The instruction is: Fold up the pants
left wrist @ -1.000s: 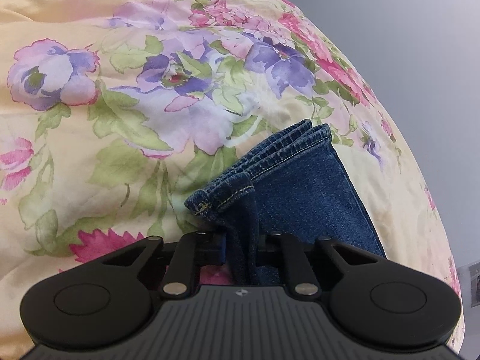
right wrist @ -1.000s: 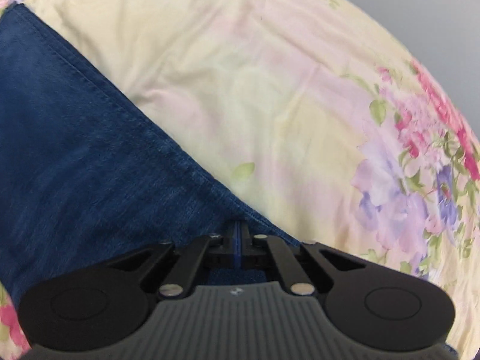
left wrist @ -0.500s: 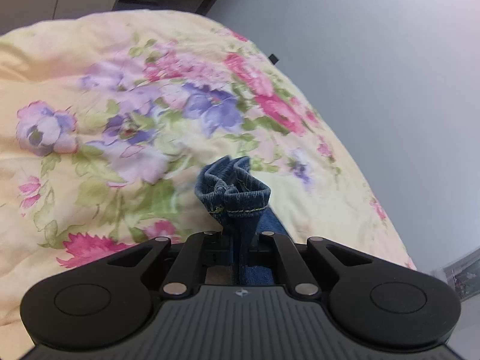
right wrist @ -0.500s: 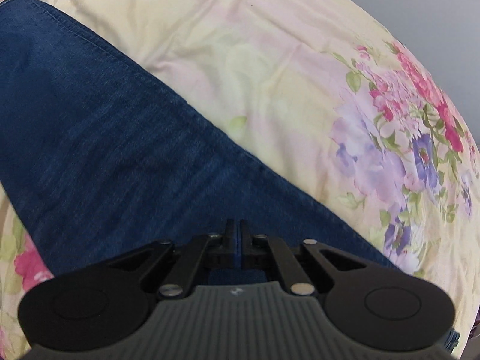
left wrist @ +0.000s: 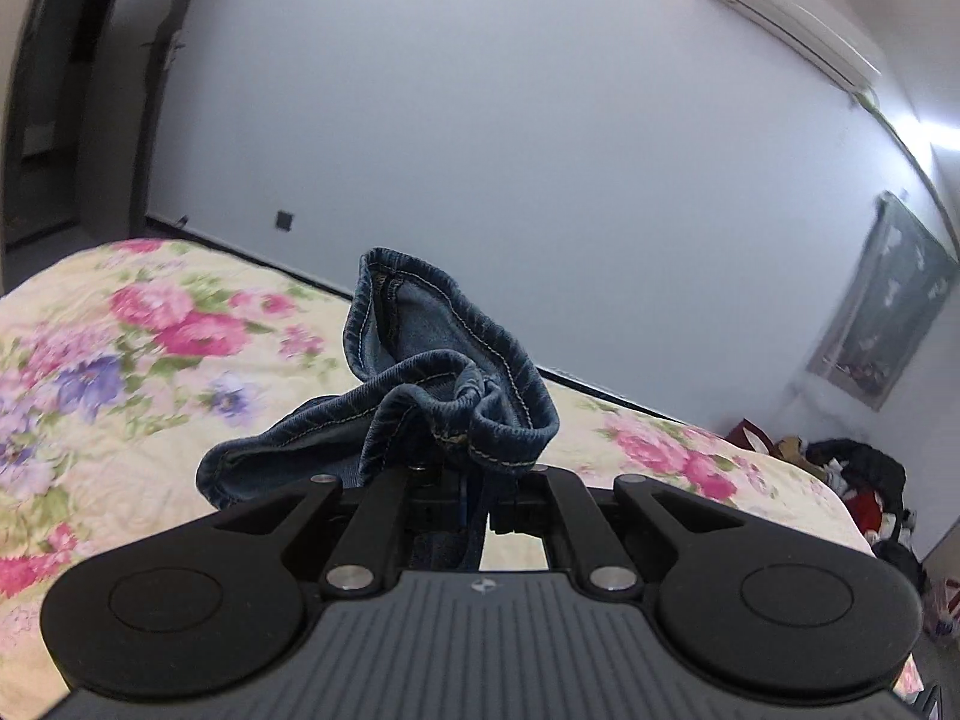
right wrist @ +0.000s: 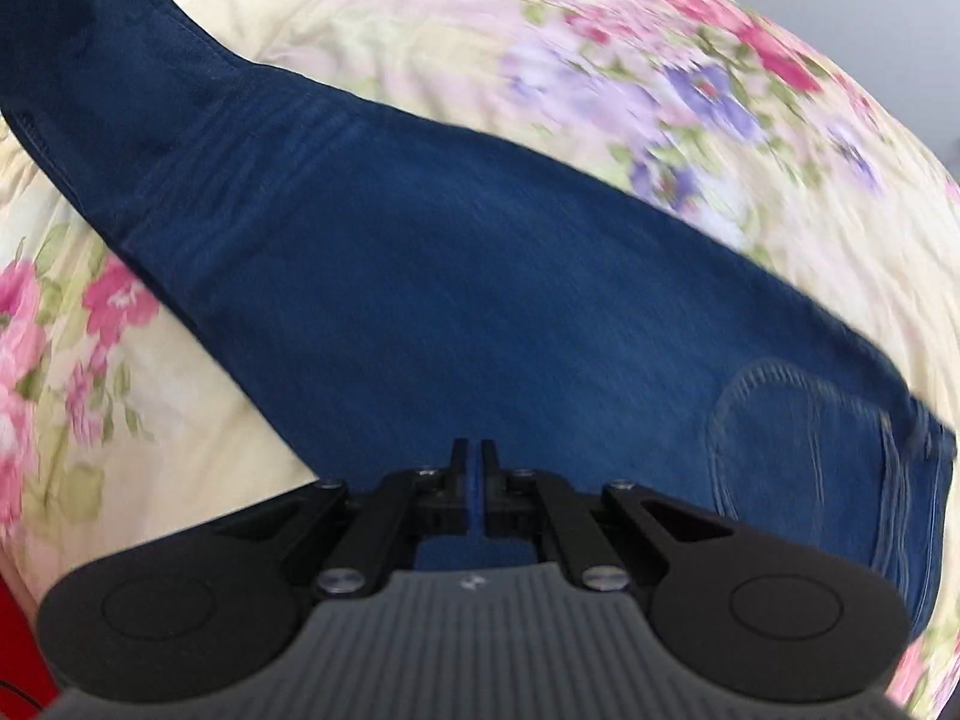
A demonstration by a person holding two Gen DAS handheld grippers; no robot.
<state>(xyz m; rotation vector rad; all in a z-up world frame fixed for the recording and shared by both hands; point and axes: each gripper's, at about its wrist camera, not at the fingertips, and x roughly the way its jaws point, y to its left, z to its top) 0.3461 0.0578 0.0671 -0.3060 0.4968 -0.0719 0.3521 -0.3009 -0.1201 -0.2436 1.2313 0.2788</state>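
The left gripper (left wrist: 465,489), pinched tight on the bunched hems (left wrist: 420,396), has swung up off the bed (left wrist: 120,360) — a second ago the cuffs lay flat on the quilt just ahead of it, now they stand against the wall (left wrist: 480,120). The right gripper (right wrist: 473,468) stays clamped on a denim edge, with more of the pants (right wrist: 450,300) spread ahead of it and a back pocket (right wrist: 804,444) now to its right. The legs seem to be travelling toward the waist — the lengthwise fold is under way.

Blue denim pants (right wrist: 456,300) — floral cream bedspread (right wrist: 420,48).
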